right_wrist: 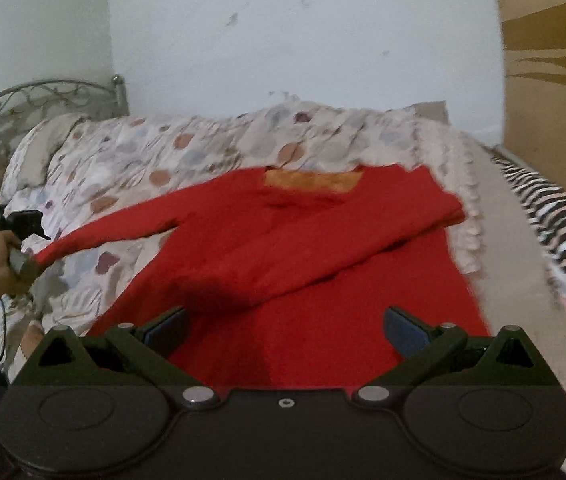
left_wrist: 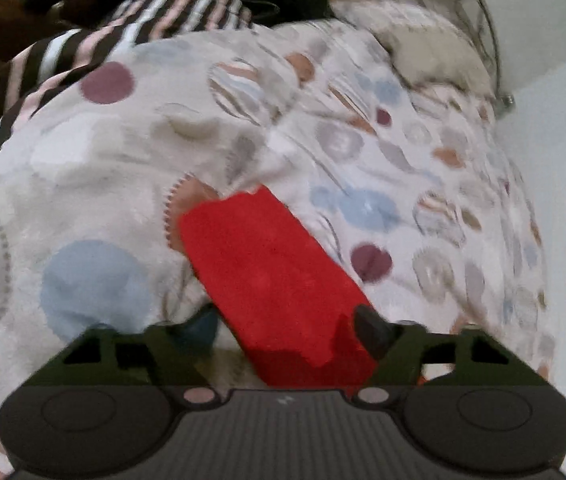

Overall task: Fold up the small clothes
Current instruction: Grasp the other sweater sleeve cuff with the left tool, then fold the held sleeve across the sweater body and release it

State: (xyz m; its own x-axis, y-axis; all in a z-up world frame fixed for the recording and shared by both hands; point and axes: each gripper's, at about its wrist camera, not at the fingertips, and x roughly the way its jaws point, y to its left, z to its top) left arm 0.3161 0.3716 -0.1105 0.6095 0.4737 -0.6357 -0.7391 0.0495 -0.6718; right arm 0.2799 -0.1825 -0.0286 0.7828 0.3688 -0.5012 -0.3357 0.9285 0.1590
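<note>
1. Red long-sleeved top (right_wrist: 323, 280): spread on the patterned bedspread (right_wrist: 143, 160), neck toward 12 o'clock in the right wrist view. The sleeve on the 3 o'clock side is already laid across the chest; the other sleeve (right_wrist: 115, 224) stretches out toward 9 o'clock.
2. Left gripper (left_wrist: 287, 332): the cuff end of that sleeve lies between its fingers. One finger (left_wrist: 371, 332) presses against the cloth; the other is partly hidden, so whether the grip is closed I cannot tell.
3. Right gripper (right_wrist: 285, 330): fingers wide apart, empty, poised over the lower body of the top at 6 o'clock.
4. Step in hand, as judged: folding in the second sleeve.
5. Next move calls for a firm hold on the cuff, then carrying it toward 3 o'clock across the chest.
</note>
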